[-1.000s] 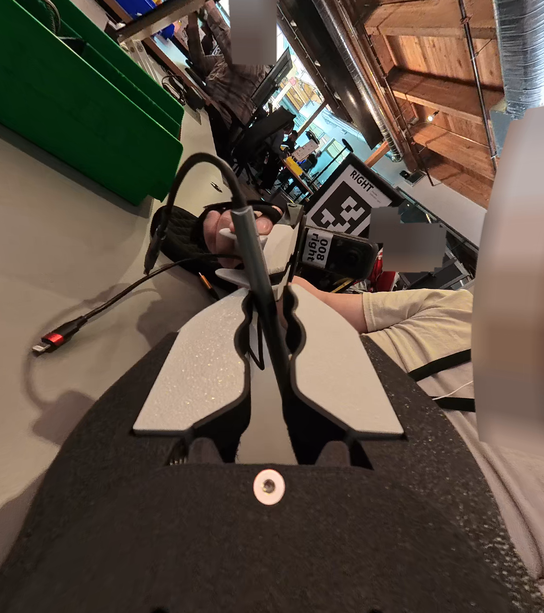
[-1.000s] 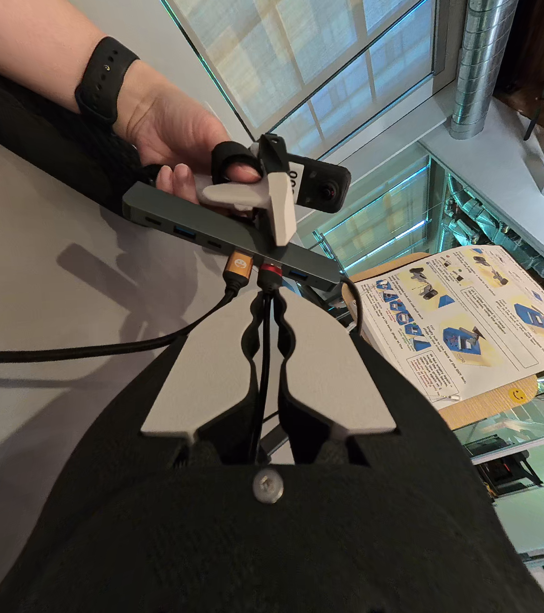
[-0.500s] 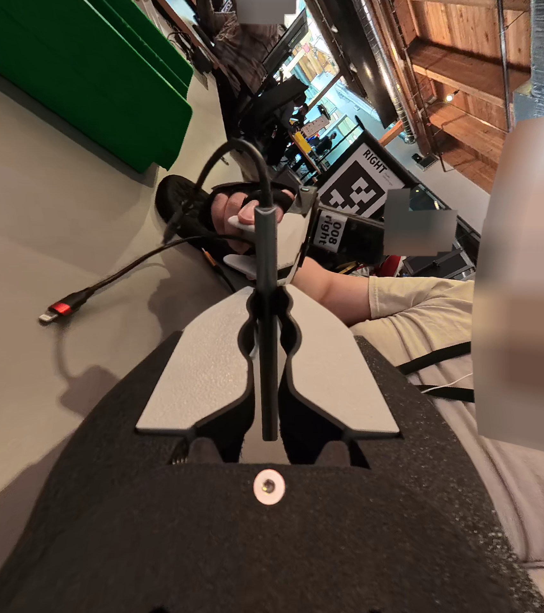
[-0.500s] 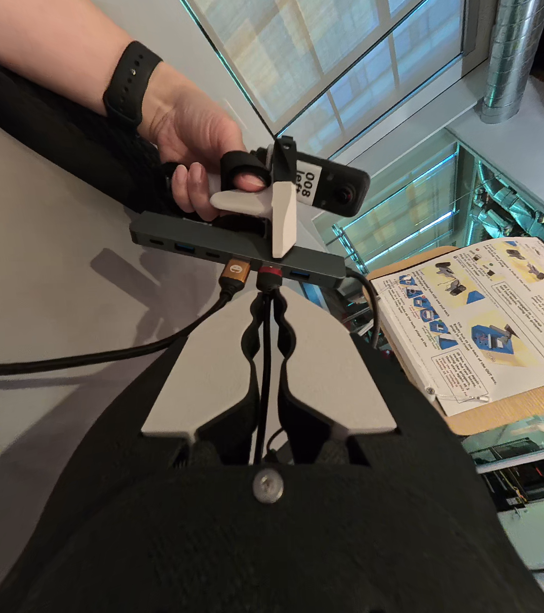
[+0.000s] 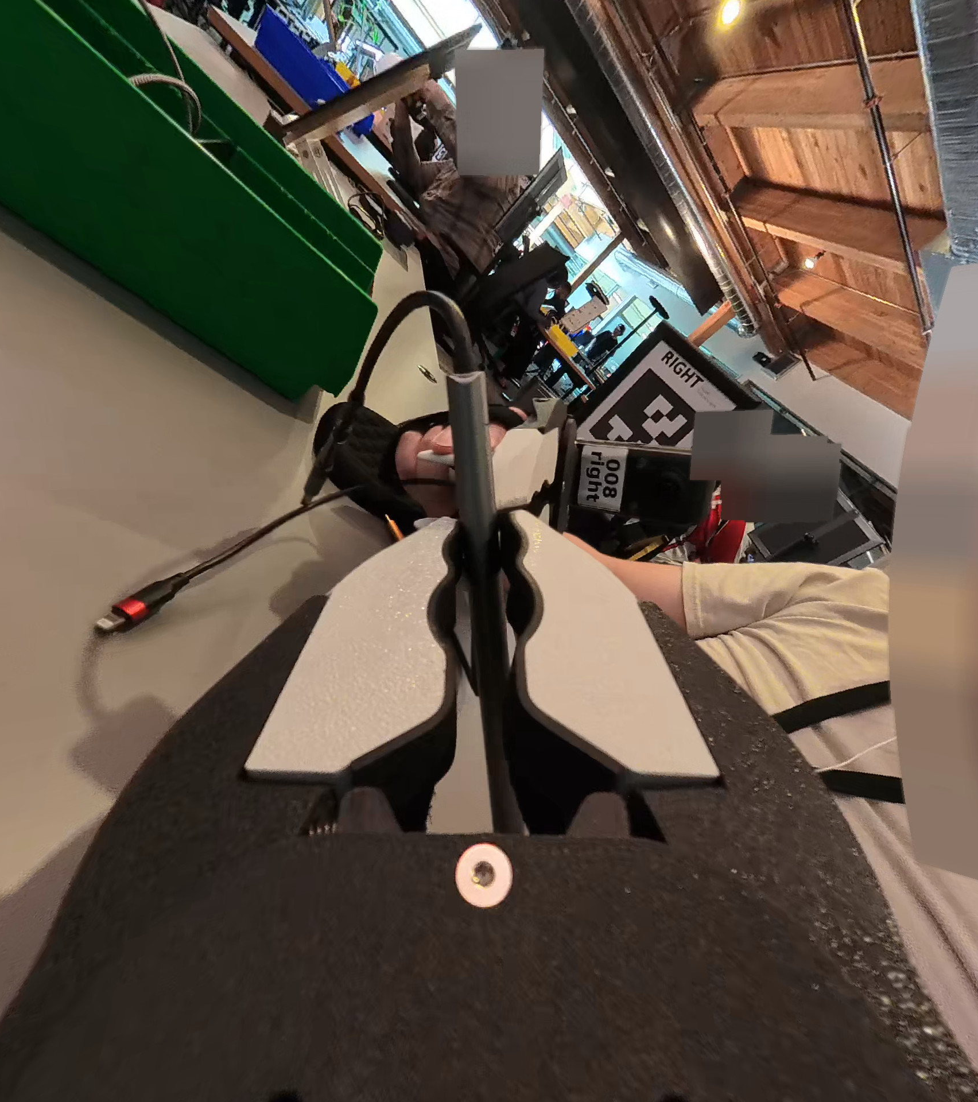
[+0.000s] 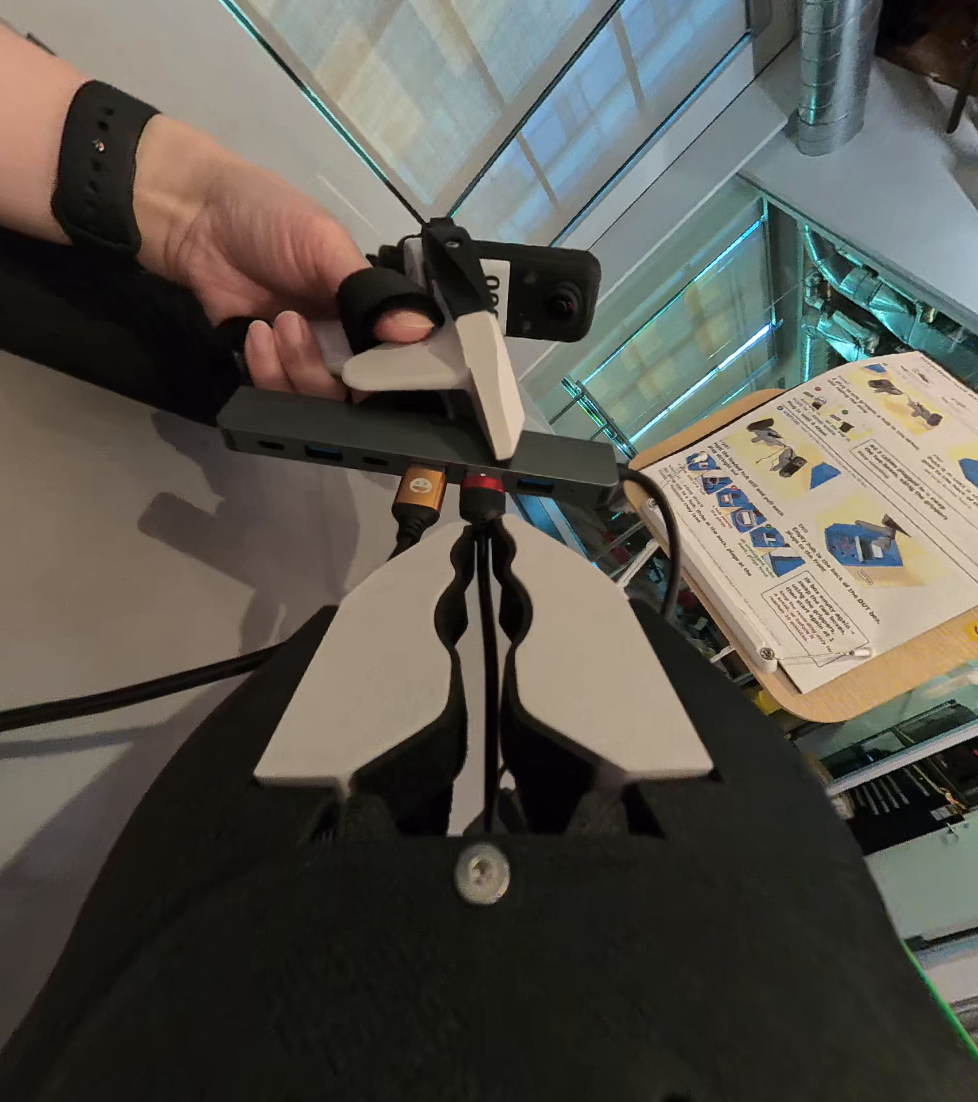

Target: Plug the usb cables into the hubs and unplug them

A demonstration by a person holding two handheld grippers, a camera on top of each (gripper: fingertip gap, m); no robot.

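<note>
While clamped in the left gripper (image 5: 479,539), grey hub (image 6: 415,438) crosswise, ports toward cable-pinching right gripper (image 6: 483,534).

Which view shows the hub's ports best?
Right wrist view: the hub lies broadside, its port row visible with orange plug and red plug seated. Left wrist view shows the hub edge-on, ports hidden.

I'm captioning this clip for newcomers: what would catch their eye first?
The grey hub, clamped in the left tool at mid-frame, with orange plug and red plug seated side by side. The right tool pinches the red plug's thin cable. A green bin sits behind on the table.
</note>
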